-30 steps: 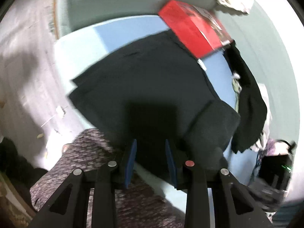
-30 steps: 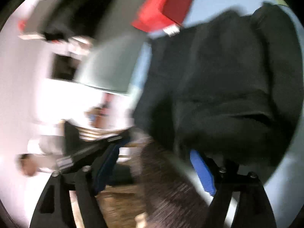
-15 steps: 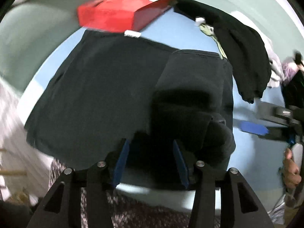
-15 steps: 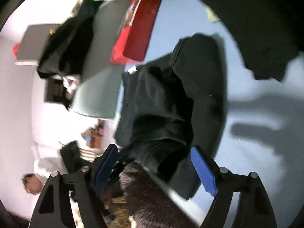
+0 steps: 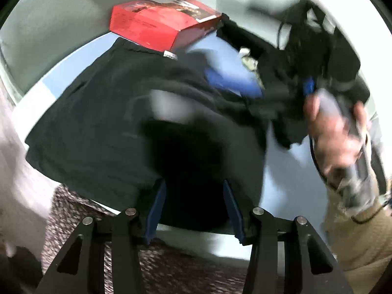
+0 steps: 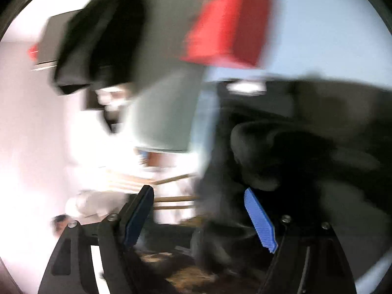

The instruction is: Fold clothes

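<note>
Left wrist view: the left gripper (image 5: 193,204), bottom center, has its 2 fingers spread over the black garment (image 5: 103,122) filling mid-frame, red box (image 5: 159,27) above. Right wrist view, blurred: the right gripper (image 6: 198,218) is spread wide at the garment's edge, lower right.

Right gripper (image 6: 199,216) fingers spread wide; black garment (image 6: 306,147) bunched ahead; red box (image 6: 227,34) beyond; heavy blur
</note>
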The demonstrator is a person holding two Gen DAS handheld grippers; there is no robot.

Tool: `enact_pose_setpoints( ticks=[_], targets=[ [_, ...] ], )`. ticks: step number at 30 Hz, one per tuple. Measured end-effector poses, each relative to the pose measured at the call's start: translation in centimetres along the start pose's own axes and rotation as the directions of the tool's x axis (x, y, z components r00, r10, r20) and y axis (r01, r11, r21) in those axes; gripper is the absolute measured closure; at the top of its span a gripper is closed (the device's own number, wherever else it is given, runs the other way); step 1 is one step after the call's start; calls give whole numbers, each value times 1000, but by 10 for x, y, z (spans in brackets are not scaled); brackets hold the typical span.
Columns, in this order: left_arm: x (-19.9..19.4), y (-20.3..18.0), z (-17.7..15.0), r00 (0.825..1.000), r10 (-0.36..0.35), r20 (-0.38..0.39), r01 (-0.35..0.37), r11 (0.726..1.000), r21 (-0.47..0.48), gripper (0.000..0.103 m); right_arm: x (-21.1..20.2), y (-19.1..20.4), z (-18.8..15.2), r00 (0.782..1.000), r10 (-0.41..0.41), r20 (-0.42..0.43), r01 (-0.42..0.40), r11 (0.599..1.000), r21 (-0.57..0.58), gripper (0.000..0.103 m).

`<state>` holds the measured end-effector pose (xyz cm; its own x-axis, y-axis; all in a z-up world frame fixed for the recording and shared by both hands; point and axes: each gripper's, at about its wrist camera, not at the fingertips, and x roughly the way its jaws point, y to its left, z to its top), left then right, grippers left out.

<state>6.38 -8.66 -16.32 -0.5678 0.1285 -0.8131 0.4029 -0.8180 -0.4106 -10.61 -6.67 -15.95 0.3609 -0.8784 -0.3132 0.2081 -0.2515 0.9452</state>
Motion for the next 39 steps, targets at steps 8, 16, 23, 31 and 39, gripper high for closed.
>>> enact_pose_setpoints(
  ticks=[8, 16, 23, 31, 39],
  targets=[
    [21, 0, 22, 1000, -2, 11, 3, 994, -111, 57, -38, 60, -4, 927, -282, 249, 343, 905, -251, 46],
    [69, 3, 63, 1000, 4, 3, -4, 997, -73, 83, -48, -32, -32, 840, -526, 134, 543, 819, -186, 75],
    [65, 102, 91, 984, 157, 84, -117, 923, -366, 100, -80, -77, -22, 807, -558, 195, 567, 823, 9, 73],
    [3, 123, 54, 991, 73, 111, -5, 854, -520, 98, -97, -31, -64, 821, -520, 235, 555, 823, -119, 48],
    [21, 78, -21, 974, -220, -56, 132, 748, -651, 48, -37, -19, -160, 783, -609, 128, 611, 712, -347, 49]
  ],
)
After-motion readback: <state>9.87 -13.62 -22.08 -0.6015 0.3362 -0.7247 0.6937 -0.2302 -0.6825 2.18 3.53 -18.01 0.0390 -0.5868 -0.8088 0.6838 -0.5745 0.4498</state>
